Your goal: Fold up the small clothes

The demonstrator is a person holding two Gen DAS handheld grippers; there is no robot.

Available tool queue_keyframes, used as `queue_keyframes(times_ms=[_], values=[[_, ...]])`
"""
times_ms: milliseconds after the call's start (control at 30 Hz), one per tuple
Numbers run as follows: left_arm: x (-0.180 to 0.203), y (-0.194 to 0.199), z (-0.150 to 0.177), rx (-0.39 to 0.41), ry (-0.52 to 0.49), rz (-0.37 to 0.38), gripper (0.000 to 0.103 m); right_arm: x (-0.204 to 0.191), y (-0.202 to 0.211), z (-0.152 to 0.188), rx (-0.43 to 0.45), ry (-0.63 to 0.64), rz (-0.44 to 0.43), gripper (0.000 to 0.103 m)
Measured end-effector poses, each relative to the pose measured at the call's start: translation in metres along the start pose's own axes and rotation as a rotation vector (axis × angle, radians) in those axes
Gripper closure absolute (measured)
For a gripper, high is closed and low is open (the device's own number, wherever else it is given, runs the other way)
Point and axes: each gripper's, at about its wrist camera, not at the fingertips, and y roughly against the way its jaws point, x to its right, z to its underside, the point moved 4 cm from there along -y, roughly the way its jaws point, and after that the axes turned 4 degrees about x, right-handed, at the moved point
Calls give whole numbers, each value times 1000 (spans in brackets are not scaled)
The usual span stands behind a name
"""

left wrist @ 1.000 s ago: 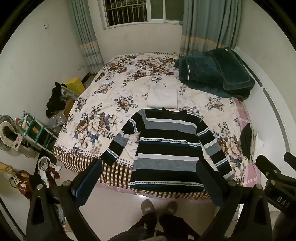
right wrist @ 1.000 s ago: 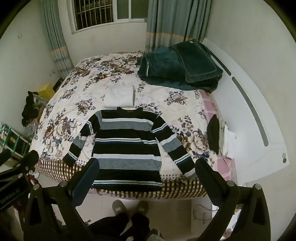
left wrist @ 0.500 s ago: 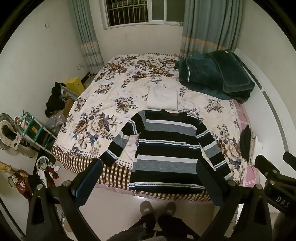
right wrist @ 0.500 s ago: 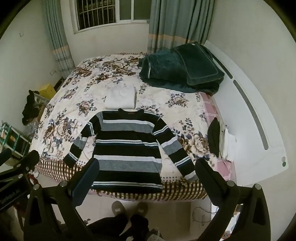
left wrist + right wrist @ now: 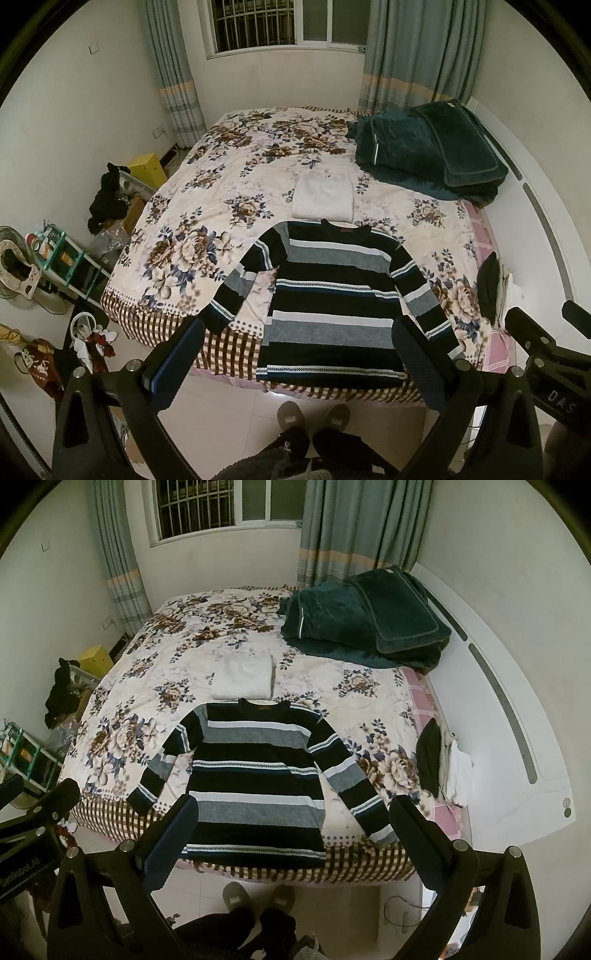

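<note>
A black, grey and white striped sweater (image 5: 332,295) (image 5: 255,771) lies flat on the floral bed, neck toward the window, both sleeves spread out and its hem at the bed's near edge. A folded white garment (image 5: 324,197) (image 5: 242,677) rests just beyond the collar. My left gripper (image 5: 295,354) hangs open high above the hem, nothing between its fingers. My right gripper (image 5: 291,830) is open too, held above the hem and the right sleeve cuff. Each gripper shows at the edge of the other's view.
A dark green folded blanket (image 5: 424,151) fills the bed's far right corner. Dark and white clothes (image 5: 443,768) are piled at the right bed edge by the white headboard (image 5: 498,709). A person's slippered feet (image 5: 314,415) stand on the tiles below. Shelves and clutter (image 5: 62,258) line the left wall.
Both grippers have drifted slightly, so the bed and sweater sit a little higher in both views. The sweater itself has not moved, and both grippers stay open.
</note>
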Motion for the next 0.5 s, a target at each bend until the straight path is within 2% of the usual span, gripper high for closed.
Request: queue_keyframes(times_ms=[500], values=[[0, 0, 0, 1, 5, 3, 0, 0, 1, -3, 2, 3, 2, 0]])
